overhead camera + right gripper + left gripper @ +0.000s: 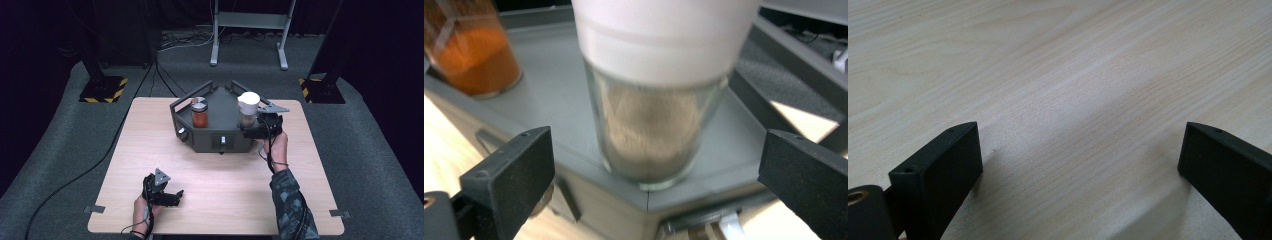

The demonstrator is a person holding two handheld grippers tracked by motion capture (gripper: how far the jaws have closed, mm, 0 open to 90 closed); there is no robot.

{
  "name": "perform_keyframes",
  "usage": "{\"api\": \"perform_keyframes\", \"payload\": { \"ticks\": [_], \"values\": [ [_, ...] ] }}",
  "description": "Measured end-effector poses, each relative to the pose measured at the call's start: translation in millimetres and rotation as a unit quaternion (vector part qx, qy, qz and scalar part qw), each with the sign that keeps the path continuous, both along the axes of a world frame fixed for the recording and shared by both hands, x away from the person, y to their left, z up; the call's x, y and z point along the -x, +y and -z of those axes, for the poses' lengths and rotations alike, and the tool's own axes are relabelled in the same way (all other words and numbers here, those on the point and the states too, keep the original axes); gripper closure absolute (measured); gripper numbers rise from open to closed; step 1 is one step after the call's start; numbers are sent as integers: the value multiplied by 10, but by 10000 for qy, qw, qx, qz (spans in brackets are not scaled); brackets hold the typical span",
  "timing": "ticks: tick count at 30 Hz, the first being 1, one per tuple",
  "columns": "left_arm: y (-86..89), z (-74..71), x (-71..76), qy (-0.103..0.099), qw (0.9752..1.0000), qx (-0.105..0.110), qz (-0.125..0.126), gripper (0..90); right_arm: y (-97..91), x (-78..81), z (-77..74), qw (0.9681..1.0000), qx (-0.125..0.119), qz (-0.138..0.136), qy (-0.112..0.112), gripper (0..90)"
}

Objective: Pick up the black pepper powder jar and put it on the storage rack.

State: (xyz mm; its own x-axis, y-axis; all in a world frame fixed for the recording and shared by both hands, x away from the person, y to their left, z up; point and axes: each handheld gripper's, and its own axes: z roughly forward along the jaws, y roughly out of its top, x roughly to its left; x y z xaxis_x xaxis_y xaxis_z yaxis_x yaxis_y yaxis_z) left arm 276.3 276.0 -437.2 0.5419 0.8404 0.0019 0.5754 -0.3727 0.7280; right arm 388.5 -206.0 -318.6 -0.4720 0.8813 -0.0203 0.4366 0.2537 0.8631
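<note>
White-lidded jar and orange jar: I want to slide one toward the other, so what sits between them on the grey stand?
Nothing: the high view shows bare stand top between the white-lidded jar and the orange jar.

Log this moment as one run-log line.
right gripper: open, jaws either side of white-lidded jar, not touching | jar: upright on grey tray | orange jar: on tray | left gripper: open over table
</note>
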Motion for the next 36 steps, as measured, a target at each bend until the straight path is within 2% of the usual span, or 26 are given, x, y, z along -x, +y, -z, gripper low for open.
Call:
{"api": "perform_keyframes", "payload": {
  "ticks": [5, 13, 23, 25, 26, 28, 30, 34, 36],
  "values": [
    [1, 0, -2, 5, 10000, 3, 1, 36, -47, 92, 34, 9998, 104, -41, 132, 0],
    [-2, 0, 1, 1, 10000, 1, -6, 35, -132, 297, 145, 9996, 206, -34, 207, 0],
    [-3, 0, 3, -7, 10000, -8, -2, 35, -232, 685, 357, 9990, 291, -47, 342, 0],
    [-5, 2, 6, -12, 10000, -2, -9, 35, -235, 713, 374, 9989, 301, -39, 352, 0],
    [-6, 3, 8, -16, 10000, -4, -9, 35, -241, 776, 411, 9987, 344, -20, 383, 0],
    [-7, 2, 8, -17, 10000, -5, -10, 35, -291, 900, 505, 9989, 243, 33, 398, 0],
    [-8, 3, 10, -20, 10000, -7, -10, 35, -305, 952, 542, 9989, 200, 69, 428, 0],
    [-9, 3, 12, -26, 10000, -11, -10, 35, -350, 1143, 735, 9979, 190, 232, 576, 0],
    [-10, 4, 14, -30, 10000, -10, -12, 35, -399, 1219, 818, 9977, 110, 304, 591, 0]
  ]
}}
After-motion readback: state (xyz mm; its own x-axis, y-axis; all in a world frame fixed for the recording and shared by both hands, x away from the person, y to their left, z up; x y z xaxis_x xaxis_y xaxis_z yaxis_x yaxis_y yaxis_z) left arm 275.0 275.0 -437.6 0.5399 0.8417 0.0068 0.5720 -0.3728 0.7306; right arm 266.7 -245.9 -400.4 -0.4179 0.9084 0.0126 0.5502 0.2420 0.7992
